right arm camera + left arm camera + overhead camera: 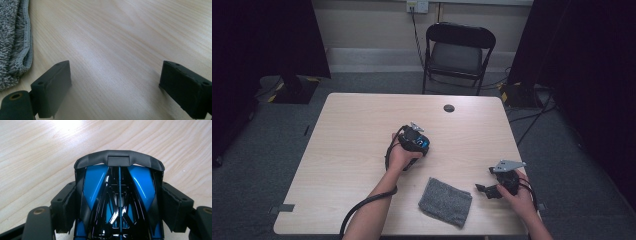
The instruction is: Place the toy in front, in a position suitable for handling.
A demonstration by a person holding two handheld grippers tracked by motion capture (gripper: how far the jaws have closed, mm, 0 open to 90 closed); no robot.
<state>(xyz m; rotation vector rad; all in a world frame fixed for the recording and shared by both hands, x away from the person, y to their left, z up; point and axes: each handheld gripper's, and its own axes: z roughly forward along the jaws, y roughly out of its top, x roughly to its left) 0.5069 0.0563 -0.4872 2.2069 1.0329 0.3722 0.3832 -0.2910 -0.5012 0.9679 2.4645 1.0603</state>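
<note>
Both grippers worked apart — the left gripper (119,202) clamped a blue-and-black toy car (119,192) over the table (357,130), while the right gripper (120,85) waited wide and empty right of the grey cloth (445,201).

- High view: fixed above the person's side of the counter (362,125), facing forward and down; far enough off to take in the whole top, the folding chair (459,52) and the floor beyond.
- Left gripper view: rides on the left tongs (120,202), looking along the jaws, very close to the blue-and-black object (120,192) between them, wood grain just behind.
- Right gripper view: rides on the right tongs (115,85), low and nearly level with the counter.
- Shared: the grey cloth (445,201) (12,42) appears in both the high and right gripper views.
</note>
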